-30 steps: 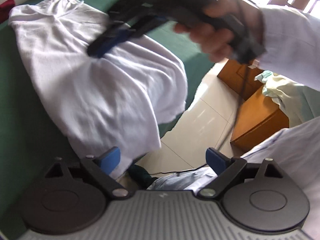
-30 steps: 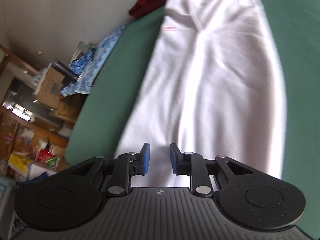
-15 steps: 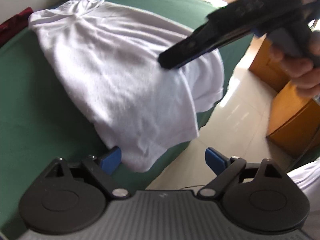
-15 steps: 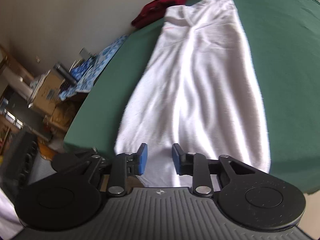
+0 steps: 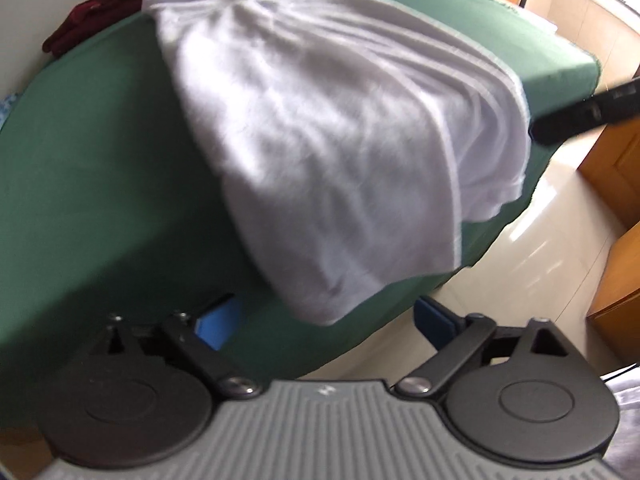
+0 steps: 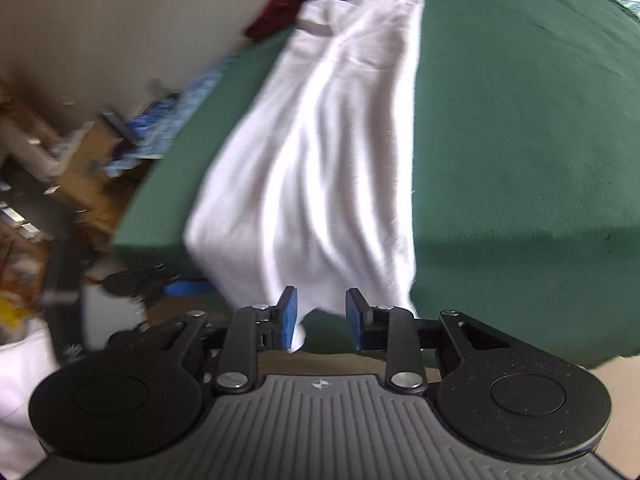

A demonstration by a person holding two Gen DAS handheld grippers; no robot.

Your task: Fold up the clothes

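Right hand-held gripper (image 6: 318, 316) opening, white garment's (image 6: 320, 160) hem blurred

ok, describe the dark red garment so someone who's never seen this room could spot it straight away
Start at the green-covered table that fills both views. A long white garment lies across it, its near end hanging over the edge. The dark red garment sits crumpled at the table's far edge against the wall, just beside the white one's far end: the only deep red cloth there.
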